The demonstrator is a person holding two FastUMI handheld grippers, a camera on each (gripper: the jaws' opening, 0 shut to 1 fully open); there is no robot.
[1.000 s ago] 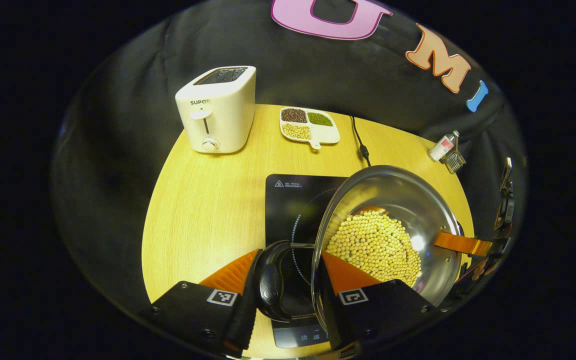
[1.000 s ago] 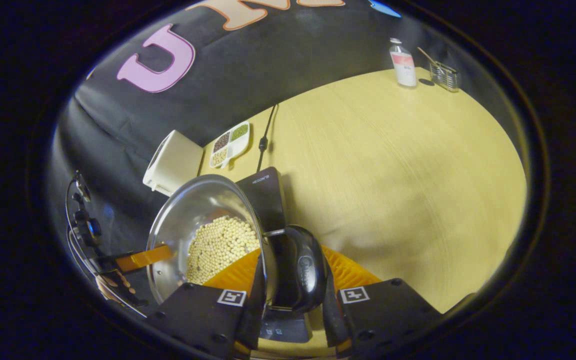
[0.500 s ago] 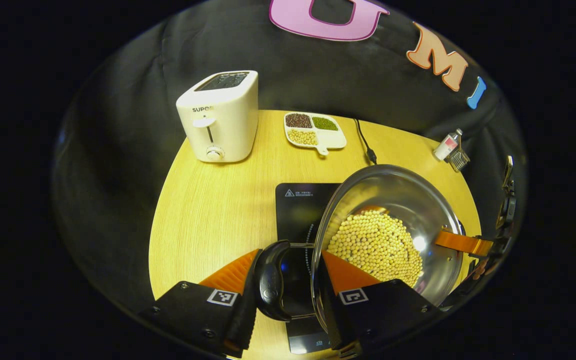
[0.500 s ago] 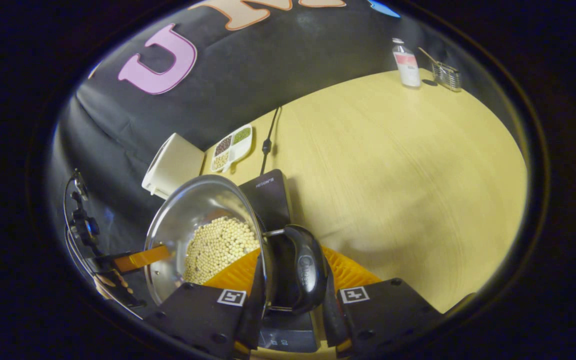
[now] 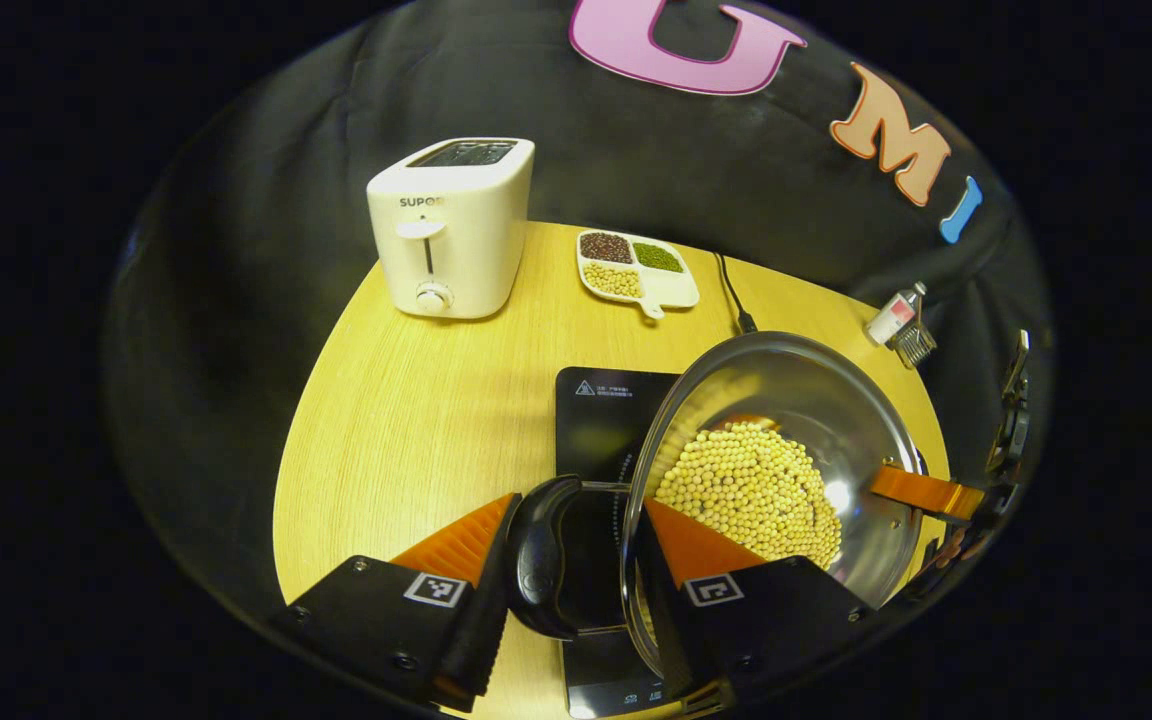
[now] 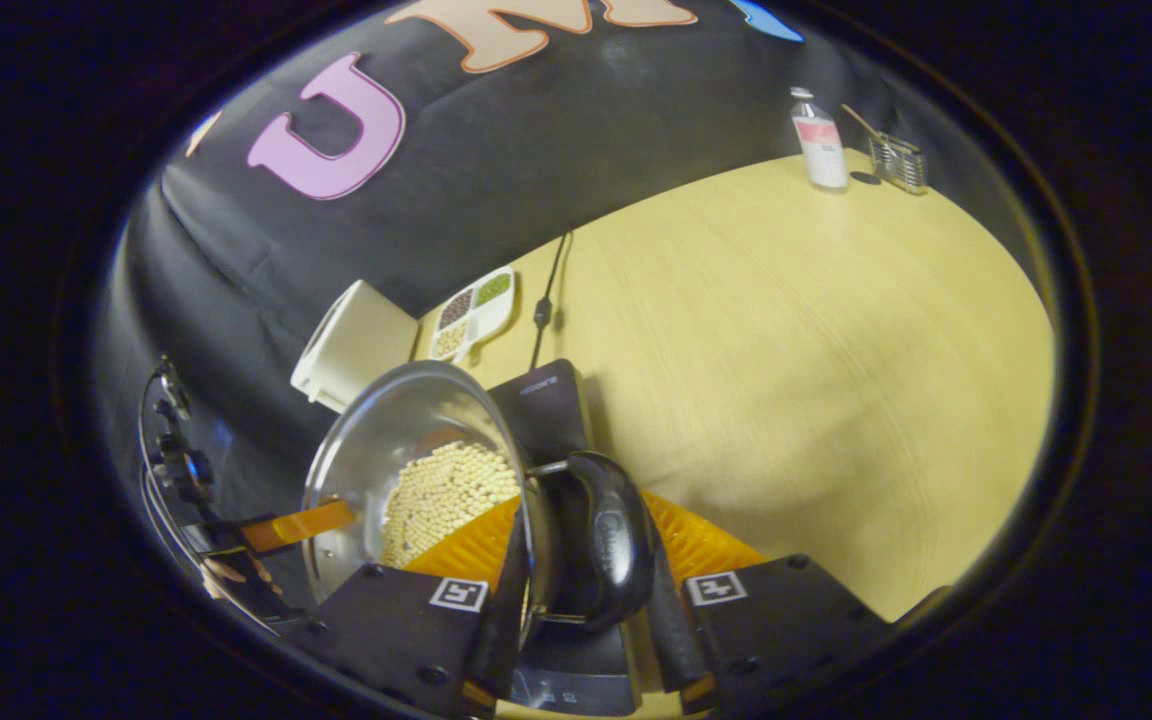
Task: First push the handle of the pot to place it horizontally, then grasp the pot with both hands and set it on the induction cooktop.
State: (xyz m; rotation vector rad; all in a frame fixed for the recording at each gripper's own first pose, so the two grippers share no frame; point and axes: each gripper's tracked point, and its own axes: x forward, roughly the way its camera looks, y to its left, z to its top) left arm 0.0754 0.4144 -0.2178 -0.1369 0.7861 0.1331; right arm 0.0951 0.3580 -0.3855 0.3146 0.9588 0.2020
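pot (image 5: 776, 470) between claws, handles gripped

The pot (image 5: 786, 400) is shiny silver, full of pale yellow beans (image 5: 751, 490), and its handles (image 5: 536, 555) are black. The induction cooktop (image 5: 601, 420) is black with small white marks, and it lies on a light yellow wooden table (image 5: 416, 400) with thin lines in the wood. The toaster (image 5: 451, 225) is cream white, and the white dish (image 5: 636, 272) has dark brown, green and yellow beans in its parts.
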